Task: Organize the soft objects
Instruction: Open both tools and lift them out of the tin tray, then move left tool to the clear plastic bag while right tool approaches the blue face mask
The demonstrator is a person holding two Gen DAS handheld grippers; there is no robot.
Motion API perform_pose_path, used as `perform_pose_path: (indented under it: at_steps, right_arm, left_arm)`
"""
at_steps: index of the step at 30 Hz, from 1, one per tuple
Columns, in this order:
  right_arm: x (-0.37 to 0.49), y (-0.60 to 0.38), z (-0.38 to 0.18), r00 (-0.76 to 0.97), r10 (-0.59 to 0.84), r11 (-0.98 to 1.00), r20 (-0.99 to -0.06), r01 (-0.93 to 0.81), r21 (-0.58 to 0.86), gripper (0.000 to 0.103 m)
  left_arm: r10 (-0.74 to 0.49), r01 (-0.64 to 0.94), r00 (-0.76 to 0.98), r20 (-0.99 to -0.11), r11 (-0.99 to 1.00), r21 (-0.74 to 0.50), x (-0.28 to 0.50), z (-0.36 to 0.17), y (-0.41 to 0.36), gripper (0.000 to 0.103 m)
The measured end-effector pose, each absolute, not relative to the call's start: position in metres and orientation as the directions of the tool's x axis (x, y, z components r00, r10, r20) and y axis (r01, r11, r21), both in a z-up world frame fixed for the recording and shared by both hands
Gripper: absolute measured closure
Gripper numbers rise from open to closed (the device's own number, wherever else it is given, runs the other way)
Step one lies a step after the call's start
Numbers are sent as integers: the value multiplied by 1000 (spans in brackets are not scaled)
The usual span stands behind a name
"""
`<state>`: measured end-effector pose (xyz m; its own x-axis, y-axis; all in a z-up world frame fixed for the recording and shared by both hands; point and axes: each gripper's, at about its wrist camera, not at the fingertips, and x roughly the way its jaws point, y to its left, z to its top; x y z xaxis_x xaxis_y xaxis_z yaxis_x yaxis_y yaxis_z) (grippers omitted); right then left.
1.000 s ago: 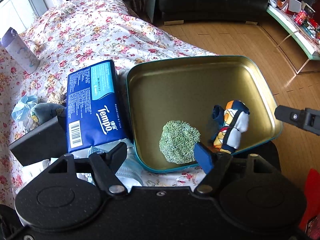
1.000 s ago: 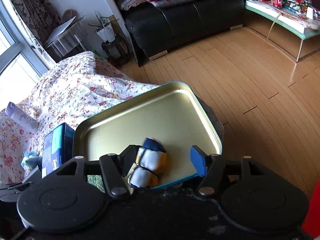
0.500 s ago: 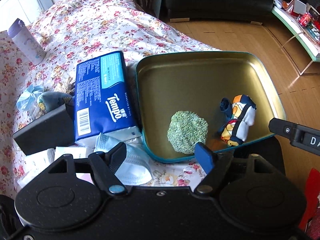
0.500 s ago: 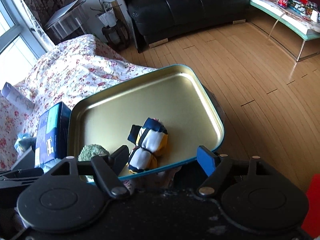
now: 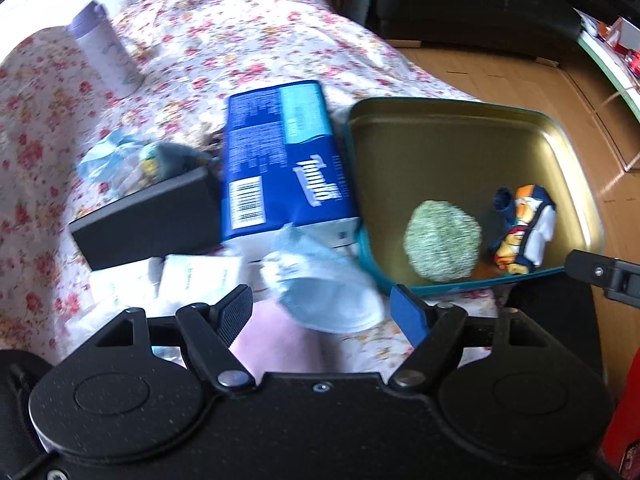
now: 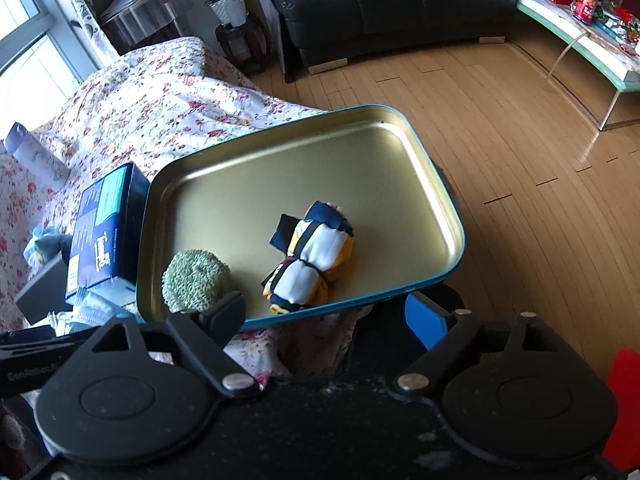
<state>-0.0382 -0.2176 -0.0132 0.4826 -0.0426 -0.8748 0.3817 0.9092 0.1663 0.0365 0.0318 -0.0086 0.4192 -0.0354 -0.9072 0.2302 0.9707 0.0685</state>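
Right wrist view: right gripper, fingers just opening, empty; sock roll in tray; left gripper open over mask.

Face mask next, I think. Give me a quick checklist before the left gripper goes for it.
1. Left gripper open, nothing between its fingers: ok.
2. Face mask reachable, lying just ahead of the left gripper on the floral cloth: ok.
3. Mask free of the blue tissue pack: cannot tell, they overlap and the view is blurred.
4. Right gripper clear of the rolled socks; its jaws have just been opening, nothing between them: ok.
5. Room left in the tin tray beside the green scrubber: ok.
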Motion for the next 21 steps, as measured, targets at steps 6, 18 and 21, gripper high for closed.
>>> perform_pose_path:
  at_steps: [6, 18, 21]
  right_arm:
    - [-32, -199, -14, 472, -28, 925, -881, 347, 156, 13]
    - [-18, -139, -12, 455, 30, 971, -890, 199, 135, 12]
    - [-12, -119, -12, 452, 52, 979, -891, 151, 134, 12]
  left_arm:
    - [5, 163, 442, -897, 983, 85, 37, -6, 65, 31]
    - [112, -2, 475, -873, 992, 126, 57, 1, 147, 31]
    - [137, -38, 475, -869, 990, 136, 61, 1, 167, 31]
